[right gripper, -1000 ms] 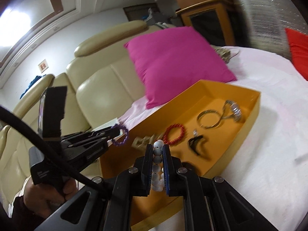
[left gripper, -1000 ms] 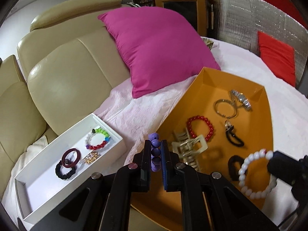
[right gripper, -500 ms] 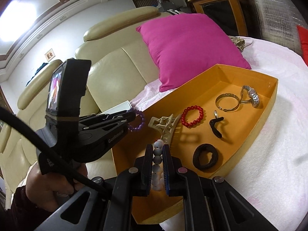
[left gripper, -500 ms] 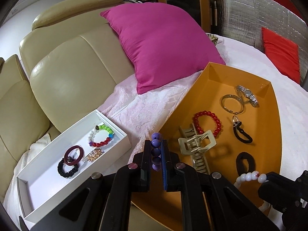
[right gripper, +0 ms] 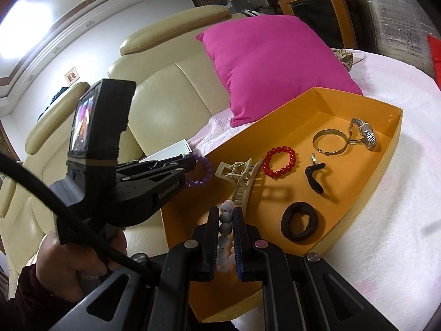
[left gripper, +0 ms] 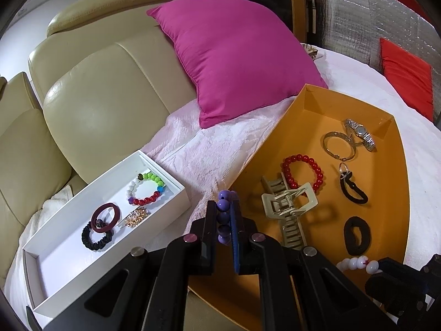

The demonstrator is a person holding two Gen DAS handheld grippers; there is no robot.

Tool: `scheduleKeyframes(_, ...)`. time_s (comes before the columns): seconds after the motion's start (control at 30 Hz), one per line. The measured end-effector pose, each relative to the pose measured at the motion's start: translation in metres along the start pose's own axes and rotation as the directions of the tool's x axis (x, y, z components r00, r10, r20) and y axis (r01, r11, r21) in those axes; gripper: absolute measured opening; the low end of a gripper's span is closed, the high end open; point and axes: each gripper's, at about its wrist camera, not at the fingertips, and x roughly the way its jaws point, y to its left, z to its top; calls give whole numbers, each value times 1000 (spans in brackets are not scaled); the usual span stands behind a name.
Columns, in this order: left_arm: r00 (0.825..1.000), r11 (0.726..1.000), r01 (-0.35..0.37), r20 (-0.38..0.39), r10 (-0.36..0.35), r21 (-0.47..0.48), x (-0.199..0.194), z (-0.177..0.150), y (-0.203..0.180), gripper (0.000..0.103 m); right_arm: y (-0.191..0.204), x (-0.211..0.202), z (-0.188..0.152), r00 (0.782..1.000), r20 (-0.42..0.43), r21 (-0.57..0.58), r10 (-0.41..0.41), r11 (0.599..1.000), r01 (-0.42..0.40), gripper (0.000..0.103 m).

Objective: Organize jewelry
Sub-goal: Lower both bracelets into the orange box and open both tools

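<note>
My left gripper [left gripper: 223, 207] is shut on a purple bead bracelet [left gripper: 223, 215], held above the gap between the white box [left gripper: 41, 284] and the orange tray [left gripper: 308, 102]. It also shows in the right wrist view [right gripper: 193, 165] with the purple bracelet [right gripper: 204, 173]. My right gripper [right gripper: 226, 212] is shut on a white bead bracelet [right gripper: 225, 229], over the tray's near end [right gripper: 317, 248]. The tray holds a red bead bracelet [left gripper: 301, 172], a beige claw clip [left gripper: 289, 209], black hair ties [left gripper: 357, 235], a bangle [left gripper: 337, 144] and a watch [left gripper: 359, 133].
The white box holds a multicolour bead bracelet [left gripper: 146, 189], a maroon ring [left gripper: 106, 216], a black scrunchie [left gripper: 96, 238] and a gold piece [left gripper: 136, 216]. A magenta pillow [left gripper: 239, 63] leans on the cream sofa [left gripper: 104, 93] behind the tray. A red cushion [left gripper: 405, 74] lies at the far right.
Both grippers have drawn back and up from the tray with their bracelets held. The right gripper has moved toward the tray's near edge.
</note>
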Motion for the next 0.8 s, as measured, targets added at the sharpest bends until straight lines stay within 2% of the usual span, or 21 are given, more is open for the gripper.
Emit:
scheduleKeyframes(0.5, 997, 1000, -8, -77, 9, 12, 17, -2, -2, 9, 1, 15, -8, 998, -64, -2, -3, 1000, 3, 11)
scheduleKeyframes(0.8, 993, 1000, -6, -120, 8, 17, 25, -4, -2, 9, -3, 24, -12, 994, -99, -6, -39, 999, 38, 11)
